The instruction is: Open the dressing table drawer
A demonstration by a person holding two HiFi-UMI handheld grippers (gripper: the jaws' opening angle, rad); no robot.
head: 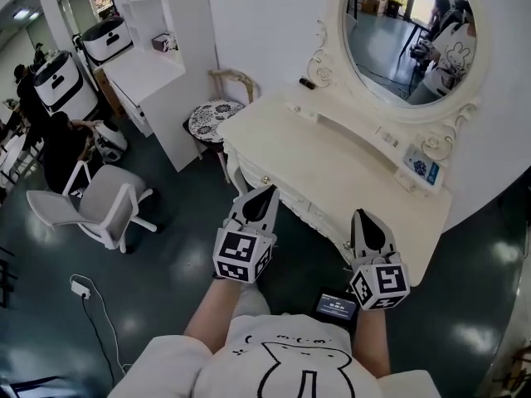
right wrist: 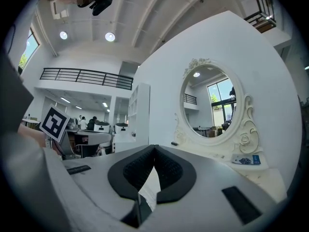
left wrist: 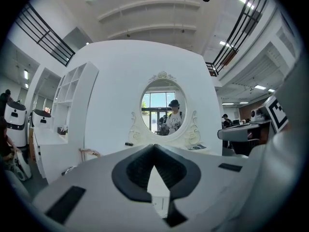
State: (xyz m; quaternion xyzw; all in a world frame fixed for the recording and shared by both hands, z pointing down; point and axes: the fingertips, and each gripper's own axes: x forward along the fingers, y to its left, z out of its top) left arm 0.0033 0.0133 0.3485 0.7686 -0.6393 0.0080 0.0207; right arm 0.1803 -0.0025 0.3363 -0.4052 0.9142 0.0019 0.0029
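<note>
The mirror (head: pixel 411 36) is cut off at the top. The drawer front (head: pixel 311 214) barely shows under the desk's (head: pixel 332 164) front edge; a dark item (head: pixel 307 82) at its back left corner is unidentifiable.

a white office chair (head: pixel 99 206) stood on the dark glossy floor (head: pixel 174 247) at the left, with a person in black (head: pixel 58 148) just behind it. a thin cable with a white plug (head: pixel 80 288) trailed over the floor below the chair. a round stool (head: pixel 213 120) with a patterned seat stood beside a tall white shelf unit (head: pixel 153 65). two white-and-black machines (head: pixel 106 38) were parked further left. a small blue-printed box (head: pixel 421 168) lay at the right, well apart from a small dark object (head: pixel 307 83).
</note>
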